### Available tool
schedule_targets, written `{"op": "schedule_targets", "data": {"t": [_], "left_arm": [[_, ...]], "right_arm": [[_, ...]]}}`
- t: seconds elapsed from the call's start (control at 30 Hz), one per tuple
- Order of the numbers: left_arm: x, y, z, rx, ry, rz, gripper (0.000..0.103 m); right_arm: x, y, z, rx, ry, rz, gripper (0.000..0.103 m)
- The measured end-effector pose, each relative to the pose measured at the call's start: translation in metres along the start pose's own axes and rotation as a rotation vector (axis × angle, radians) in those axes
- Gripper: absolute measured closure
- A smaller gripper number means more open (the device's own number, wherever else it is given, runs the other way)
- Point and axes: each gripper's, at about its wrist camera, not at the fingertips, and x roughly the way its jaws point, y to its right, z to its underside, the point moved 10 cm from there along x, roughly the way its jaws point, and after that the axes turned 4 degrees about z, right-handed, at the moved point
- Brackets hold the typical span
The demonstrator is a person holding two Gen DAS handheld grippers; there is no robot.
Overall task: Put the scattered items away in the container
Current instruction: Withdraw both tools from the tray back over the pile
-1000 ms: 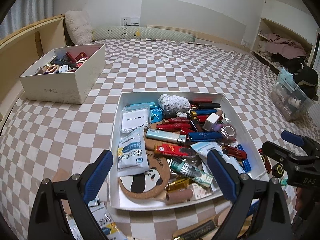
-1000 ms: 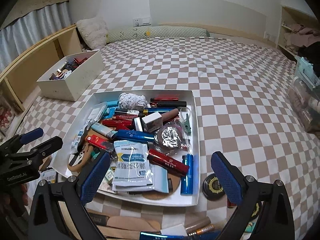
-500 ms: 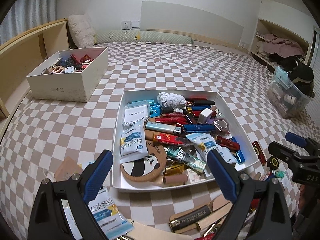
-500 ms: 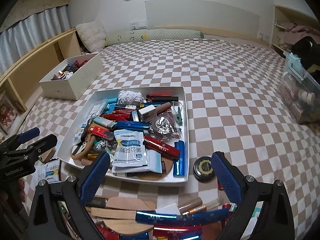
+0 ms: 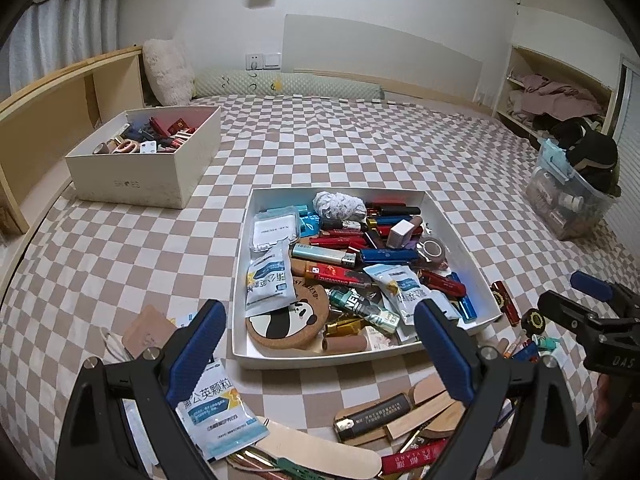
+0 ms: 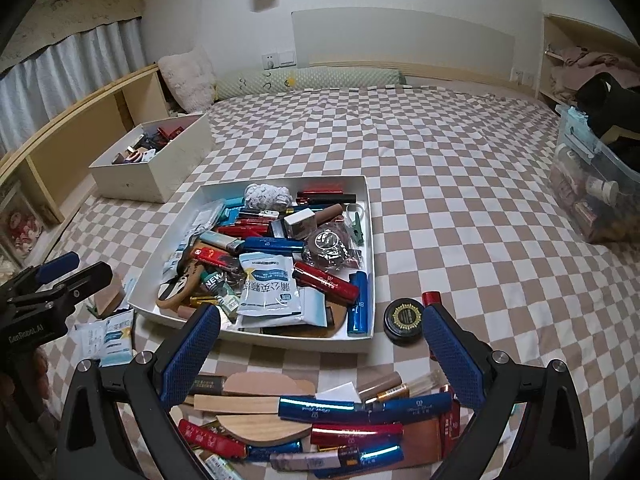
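A shallow white tray (image 5: 320,360) lies on the checked bed cover, heaped with tubes, lighters, sachets and a panda coaster. Loose items lie in front of it: a blue-and-white sachet (image 5: 218,412), a black lighter (image 5: 374,416), wooden sticks (image 6: 240,404), blue tubes (image 6: 364,406) and a red tube (image 6: 356,436). A round black tin (image 6: 404,318) sits off the tray's (image 6: 300,342) near right corner. My left gripper (image 5: 318,320) hovers open before the tray, holding nothing. My right gripper (image 6: 322,320) is open and empty above the loose pile.
A cream box (image 5: 148,160) with small items stands at the far left by a wooden shelf. A clear plastic bin (image 5: 568,200) sits at the right edge. A tan block (image 5: 146,330) lies left of the tray. Bare checked cover stretches beyond the tray.
Both grippers have drawn back and slightly up from the tray, so it looks smaller and more loose items show in front. The jaws are as wide as before.
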Motion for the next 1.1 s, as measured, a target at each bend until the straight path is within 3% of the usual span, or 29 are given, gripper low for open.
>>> {"op": "schedule_targets", "data": {"t": [0.4,0.63,0.8,0.87,1.1], "left_arm": [[-0.019,-0.001,0.012,-0.024,0.016,0.018,0.007],[-0.031,-0.007,0.023,-0.017,0.040,-0.008,0.007],[-0.033,-0.009,0.035,-0.019,0.041,0.005,0.007],[-0.032,-0.011,0.041,-0.015,0.042,0.004,0.000],[-0.028,-0.007,0.067,0.017,0.028,0.018,0.000]], "right_arm": [[-0.018,0.002,0.016,-0.002,0.010,0.011,0.002],[-0.026,0.001,0.024,0.012,0.038,-0.004,0.002],[-0.027,-0.002,0.037,-0.012,0.056,-0.001,0.002],[-0.027,-0.001,0.042,-0.020,0.074,0.015,0.002],[-0.023,0.000,0.067,-0.016,0.052,0.023,0.002]]}}
